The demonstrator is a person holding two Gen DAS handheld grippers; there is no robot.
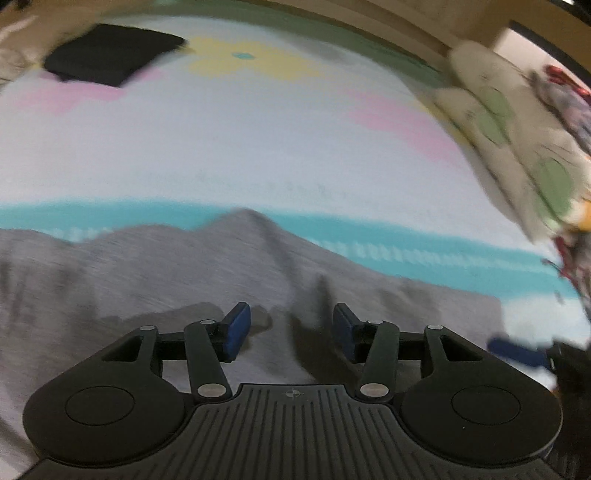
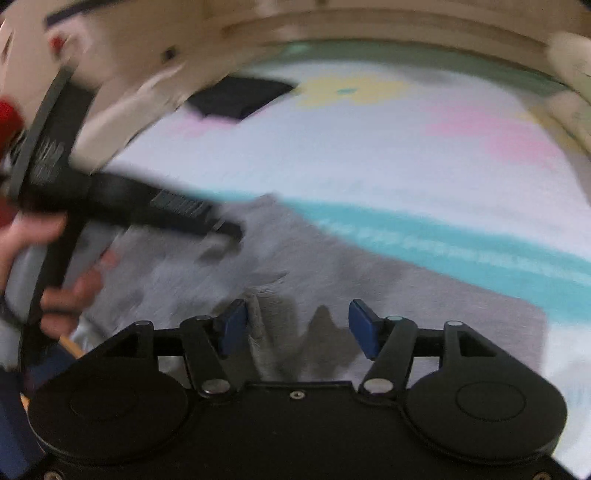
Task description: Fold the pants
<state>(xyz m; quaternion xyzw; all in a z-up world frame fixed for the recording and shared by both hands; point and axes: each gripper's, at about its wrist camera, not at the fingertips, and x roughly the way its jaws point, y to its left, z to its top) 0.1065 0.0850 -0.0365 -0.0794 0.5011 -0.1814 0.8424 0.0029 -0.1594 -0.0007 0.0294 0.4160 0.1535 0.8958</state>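
Note:
Grey pants (image 1: 184, 273) lie crumpled on a patterned bed sheet (image 1: 258, 147), filling the lower part of both views (image 2: 332, 273). My left gripper (image 1: 291, 332) is open, low over the grey fabric with nothing between its blue pads. My right gripper (image 2: 297, 328) is open, also just above the fabric; a raised fold stands by its left pad (image 2: 234, 325). The left gripper and the hand holding it show at the left of the right wrist view (image 2: 122, 203). Both views are motion-blurred.
A folded black garment (image 1: 110, 51) lies at the far left of the sheet. A cream pillow or bedding with green dots (image 1: 517, 140) lies along the right. A wooden bed frame (image 2: 369, 29) edges the far side.

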